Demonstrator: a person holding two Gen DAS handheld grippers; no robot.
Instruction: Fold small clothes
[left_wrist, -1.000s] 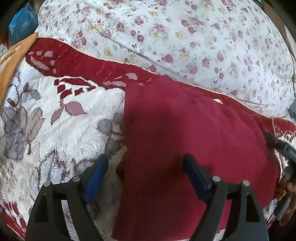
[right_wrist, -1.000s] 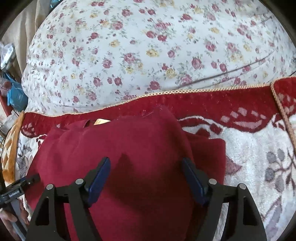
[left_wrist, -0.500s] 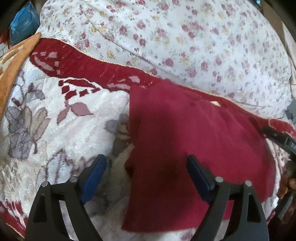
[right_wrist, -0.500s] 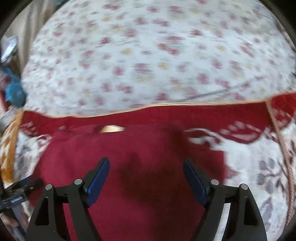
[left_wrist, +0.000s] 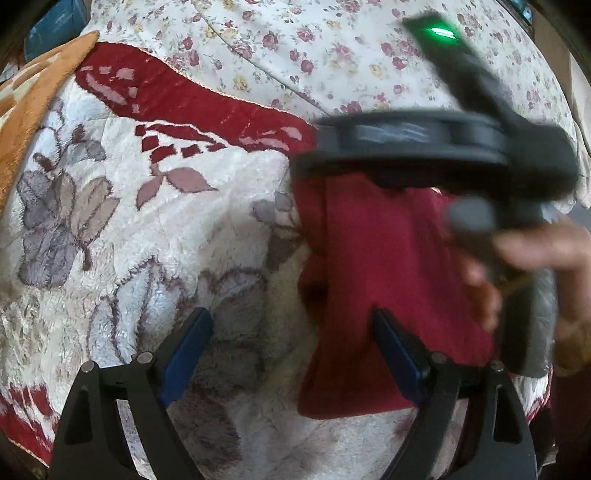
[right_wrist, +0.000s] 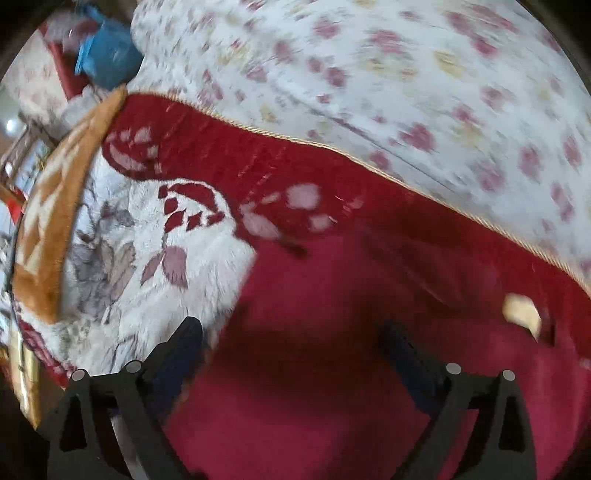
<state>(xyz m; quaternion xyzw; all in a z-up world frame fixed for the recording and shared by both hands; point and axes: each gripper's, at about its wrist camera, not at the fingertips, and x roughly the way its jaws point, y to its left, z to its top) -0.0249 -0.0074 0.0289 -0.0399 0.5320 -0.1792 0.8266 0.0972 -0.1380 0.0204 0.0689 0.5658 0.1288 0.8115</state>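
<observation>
1. The dark red garment (left_wrist: 388, 266) lies flat on a plush floral blanket (left_wrist: 155, 236), near the blanket's red border, with a flowered sheet (left_wrist: 332, 48) beyond.
2. The left hand-held gripper (left_wrist: 291, 350) hangs spread over the garment's left edge: its right finger is above the cloth, its left above the blanket, and nothing is pinched.
3. The right hand-held gripper (right_wrist: 291, 350), blurred, hovers over the garment's left part with jaws opening; cloth lies beneath, ungripped.

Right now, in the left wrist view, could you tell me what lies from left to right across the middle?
Orange blanket edge → white plush blanket with grey leaves → dark red garment → person's hand on the right hand-held gripper.
</observation>
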